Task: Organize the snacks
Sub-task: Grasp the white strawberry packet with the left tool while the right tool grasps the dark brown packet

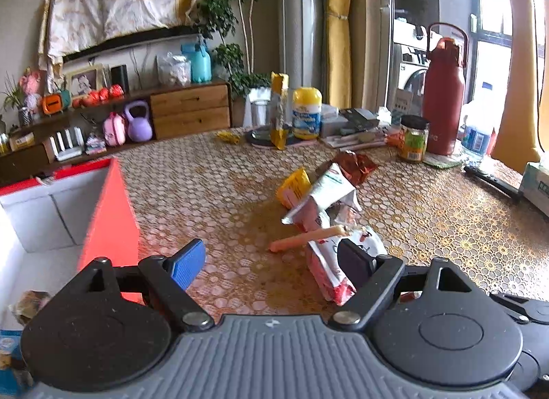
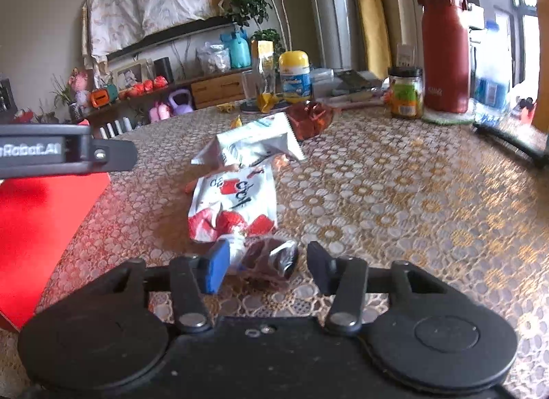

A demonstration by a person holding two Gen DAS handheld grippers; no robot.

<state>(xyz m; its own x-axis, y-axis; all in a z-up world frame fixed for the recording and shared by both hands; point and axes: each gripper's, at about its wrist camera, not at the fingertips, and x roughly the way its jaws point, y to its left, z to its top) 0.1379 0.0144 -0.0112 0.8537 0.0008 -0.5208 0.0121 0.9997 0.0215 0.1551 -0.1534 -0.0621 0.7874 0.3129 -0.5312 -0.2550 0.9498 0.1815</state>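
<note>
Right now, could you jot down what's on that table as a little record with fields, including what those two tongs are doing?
surface: table with gold-patterned lace cloth
container: red box with white inside, at the table's left
snack pile: white-and-red foil packet, silver packet, yellow packet, orange sausage stick
left tongs: open, empty, over the cloth
right tongs: around a small brown-and-clear wrapper, gap on one side
background: tall red bottle
</note>
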